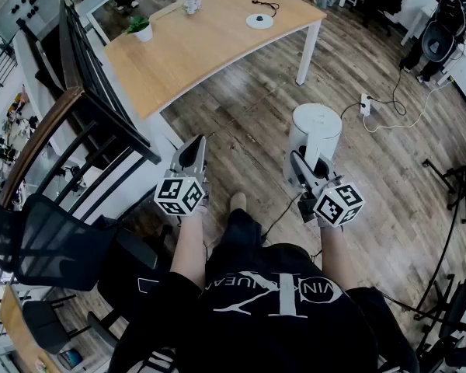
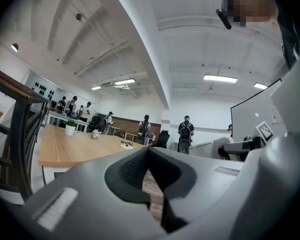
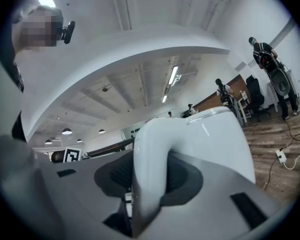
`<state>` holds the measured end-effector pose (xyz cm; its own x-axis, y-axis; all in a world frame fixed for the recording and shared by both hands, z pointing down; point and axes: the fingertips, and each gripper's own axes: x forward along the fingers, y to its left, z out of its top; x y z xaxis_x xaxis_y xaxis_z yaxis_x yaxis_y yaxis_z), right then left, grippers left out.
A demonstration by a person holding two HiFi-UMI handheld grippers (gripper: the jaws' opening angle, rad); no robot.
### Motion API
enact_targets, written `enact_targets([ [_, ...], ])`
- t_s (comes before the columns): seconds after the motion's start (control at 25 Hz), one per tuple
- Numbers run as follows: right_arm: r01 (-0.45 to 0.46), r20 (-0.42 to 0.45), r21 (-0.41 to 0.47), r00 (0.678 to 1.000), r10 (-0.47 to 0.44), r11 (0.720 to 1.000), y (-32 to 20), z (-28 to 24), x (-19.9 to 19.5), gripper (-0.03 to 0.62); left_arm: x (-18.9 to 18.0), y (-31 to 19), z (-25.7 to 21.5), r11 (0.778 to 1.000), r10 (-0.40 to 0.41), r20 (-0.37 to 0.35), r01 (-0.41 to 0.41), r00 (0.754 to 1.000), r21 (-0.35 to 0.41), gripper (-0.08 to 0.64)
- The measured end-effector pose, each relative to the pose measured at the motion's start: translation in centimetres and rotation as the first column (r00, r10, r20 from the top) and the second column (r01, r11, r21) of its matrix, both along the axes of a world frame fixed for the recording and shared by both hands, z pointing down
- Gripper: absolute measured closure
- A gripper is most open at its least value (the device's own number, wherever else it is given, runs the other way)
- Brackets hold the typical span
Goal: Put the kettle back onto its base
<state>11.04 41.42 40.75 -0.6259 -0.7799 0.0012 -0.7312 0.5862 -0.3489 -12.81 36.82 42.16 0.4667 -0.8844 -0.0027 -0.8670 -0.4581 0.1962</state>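
Holding the kettle (image 1: pixel 314 130) by its handle (image 3: pixel 150 164): right gripper (image 1: pixel 300 169) has its jaws clamped on either side of the handle, with the kettle body upright and out past the jaw tips. Left gripper (image 1: pixel 191 155) has its jaws together and nothing between them.

Base (image 1: pixel 259 21) is the white disc with a cord, sitting on the wooden table (image 1: pixel 194 53). The kettle is well short of the base, over the floor on the person's side and a bit right of it.

Key relation: the base lies far ahead and slightly left of the kettle, past the table's near edge. Right gripper is nearer the base and already loaded, so my read is:
- carry forward-left
- keep the kettle's axis vertical
- lower it centred on the disc

The cord trails off the base's far side and looks clear of the approach.
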Motion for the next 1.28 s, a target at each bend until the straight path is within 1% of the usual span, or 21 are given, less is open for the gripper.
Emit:
enact_targets([
  [0.2,-0.005,-0.004,0.005,1.0,0.005,1.0,-2.4,1.2,0.0,0.456,0.4,-2.5,0.4,0.999,0.018,0.035,-0.019,0.999,0.036,0.549],
  [0.36,-0.017,-0.017,0.0,1.0,0.017,1.0,-5.8,0.7,-0.8,0.456,-0.1,-5.9,0.1,0.999,0.035,0.064,-0.037,0.997,0.034,0.549],
  [0.52,-0.026,-0.023,-0.014,0.999,0.026,1.0,-9.3,-0.2,-1.8,0.456,-0.9,-9.9,-0.8,0.998,0.05,0.065,-0.051,0.997,0.02,0.549],
  [0.84,-0.043,-0.034,-0.031,0.999,0.042,0.999,-14.1,-0.1,-3.6,0.456,-2.3,-16.0,-0.8,0.996,0.088,0.065,-0.089,0.994,0.007,0.549],
  [1.12,-0.09,-0.016,-0.037,0.996,0.09,0.995,-18.7,-0.3,-4.3,0.456,-2.6,-21.6,-0.7,0.99,0.143,0.061,-0.144,0.988,0.006,0.549],
  [1.28,-0.114,-0.021,-0.039,0.993,0.114,0.993,-20.6,0.2,-4.8,0.456,-2.9,-24.0,-0.4,0.985,0.173,0.079,-0.175,0.982,0.011,0.549],
])
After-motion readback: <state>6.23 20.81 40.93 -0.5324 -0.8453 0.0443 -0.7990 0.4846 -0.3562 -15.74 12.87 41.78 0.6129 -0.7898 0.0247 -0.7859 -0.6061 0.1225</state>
